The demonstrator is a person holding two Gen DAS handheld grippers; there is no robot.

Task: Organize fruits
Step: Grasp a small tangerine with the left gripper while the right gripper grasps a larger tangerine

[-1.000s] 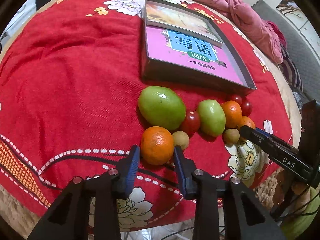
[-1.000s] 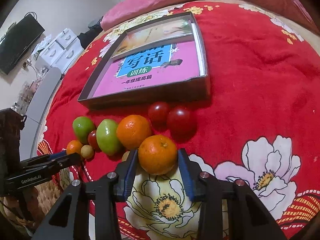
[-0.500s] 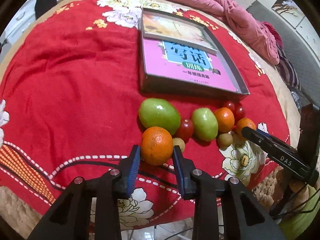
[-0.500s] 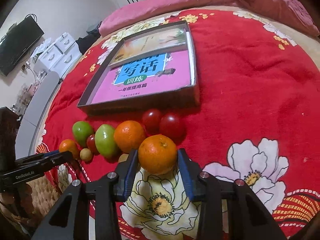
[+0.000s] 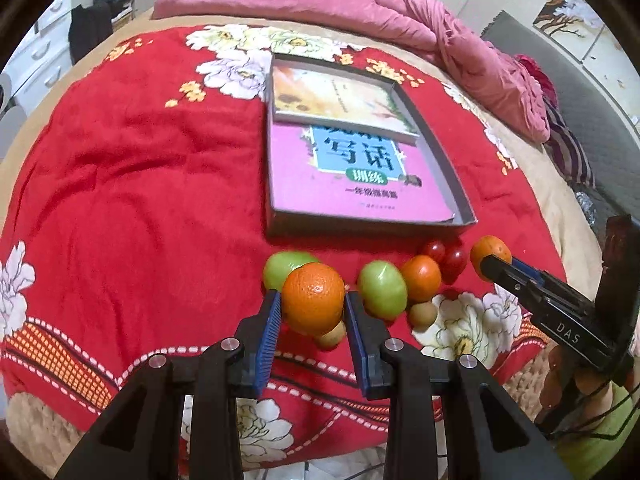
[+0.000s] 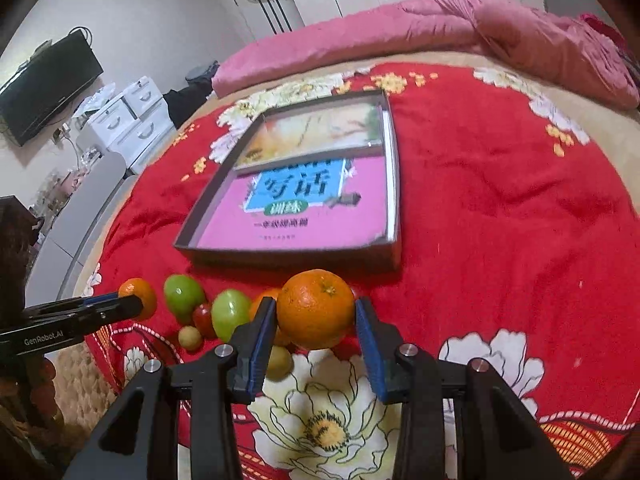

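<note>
From the left wrist view, the left gripper (image 5: pixel 313 309) is clamped on an orange (image 5: pixel 313 298), its blue pads pressing both flanks, and the fruit hangs clear of the red floral blanket (image 5: pixel 120 200) with the rest of the row below and beyond it: a large green fruit (image 5: pixel 282 268) partly hidden behind the orange, a small tan fruit (image 5: pixel 332 336) just under it, a second green fruit (image 5: pixel 382 290), another orange (image 5: pixel 421 279), two red cherry tomatoes (image 5: pixel 446 254) and one more tan fruit (image 5: pixel 422 314). At the right edge the right gripper (image 5: pixel 494 264) reaches in from the side, closed on its own orange. Beyond the row lies a shallow dark tray (image 5: pixel 464 200) with books laid flat in it (the likely destination, though nothing marks it so). From the right wrist view, the right gripper (image 6: pixel 316 314) likewise grips a second orange (image 6: pixel 316 309) between its pads, held above the blanket, with the tray (image 6: pixel 394 184) straight ahead and the left gripper (image 6: pixel 132 304) coming in from the left edge, its orange peeking past the tip. The step in hand looks like a two-handed carry: both oranges are picked and lifted off the row. Next, each needs carrying forward over the tray's near wall with enough height to clear it, then setting down apart from one another so they do not roll on the slick book covers.
</note>
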